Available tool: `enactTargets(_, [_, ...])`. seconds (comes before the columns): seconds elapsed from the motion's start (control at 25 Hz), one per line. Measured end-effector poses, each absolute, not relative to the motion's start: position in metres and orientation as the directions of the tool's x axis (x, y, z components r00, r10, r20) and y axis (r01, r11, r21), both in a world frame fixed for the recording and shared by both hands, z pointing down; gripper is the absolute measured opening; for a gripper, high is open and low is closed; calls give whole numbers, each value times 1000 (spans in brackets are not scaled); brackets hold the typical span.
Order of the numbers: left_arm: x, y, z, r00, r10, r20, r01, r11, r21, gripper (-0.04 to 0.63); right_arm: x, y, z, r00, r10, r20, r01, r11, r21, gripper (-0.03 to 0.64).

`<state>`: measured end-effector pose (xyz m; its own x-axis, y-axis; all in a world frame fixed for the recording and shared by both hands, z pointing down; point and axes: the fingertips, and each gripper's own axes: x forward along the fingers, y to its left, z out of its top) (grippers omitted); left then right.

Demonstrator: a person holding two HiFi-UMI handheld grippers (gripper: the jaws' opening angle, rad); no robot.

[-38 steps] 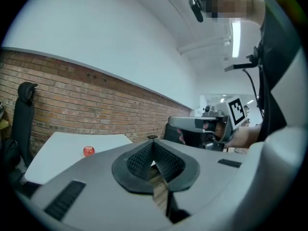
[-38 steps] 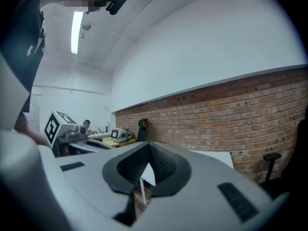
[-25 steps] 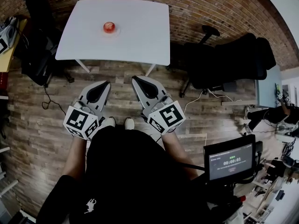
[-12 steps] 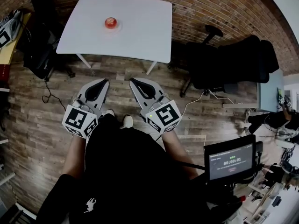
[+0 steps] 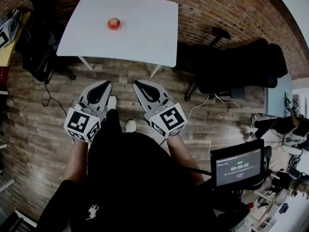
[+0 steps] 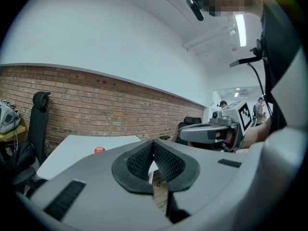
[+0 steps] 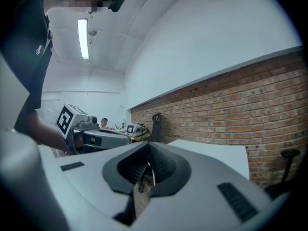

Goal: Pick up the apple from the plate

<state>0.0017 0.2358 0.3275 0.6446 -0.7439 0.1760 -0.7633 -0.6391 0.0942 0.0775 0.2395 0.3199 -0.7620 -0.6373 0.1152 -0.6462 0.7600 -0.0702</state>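
A red apple point(image 5: 114, 23) sits on a small white plate point(image 5: 120, 29) on the white table point(image 5: 145, 33), at its far left part in the head view. The apple point(image 6: 99, 150) also shows small and distant in the left gripper view. Both grippers hang over the wooden floor, well short of the table's near edge. My left gripper point(image 5: 107, 83) is shut and holds nothing. My right gripper point(image 5: 136, 83) has its jaws together at the tips, with nothing between them. The two grippers point toward the table, side by side.
A black office chair point(image 5: 236, 64) stands right of the table. Dark bags and a stand point(image 5: 36, 37) sit at the table's left. A monitor on a stand point(image 5: 236, 168) is at the lower right. A brick wall point(image 5: 217, 8) runs behind the table.
The table and apple have shifted slightly in the head view as the head moved. Both grippers stay nearly where they were, still shut.
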Motion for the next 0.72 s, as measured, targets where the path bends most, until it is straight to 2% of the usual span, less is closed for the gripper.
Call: enactTargets(0.72, [-10,168,331,685,-704,186,-727,-678,110,5,63,177,312,-727,-679,105,-686,725,-58,5])
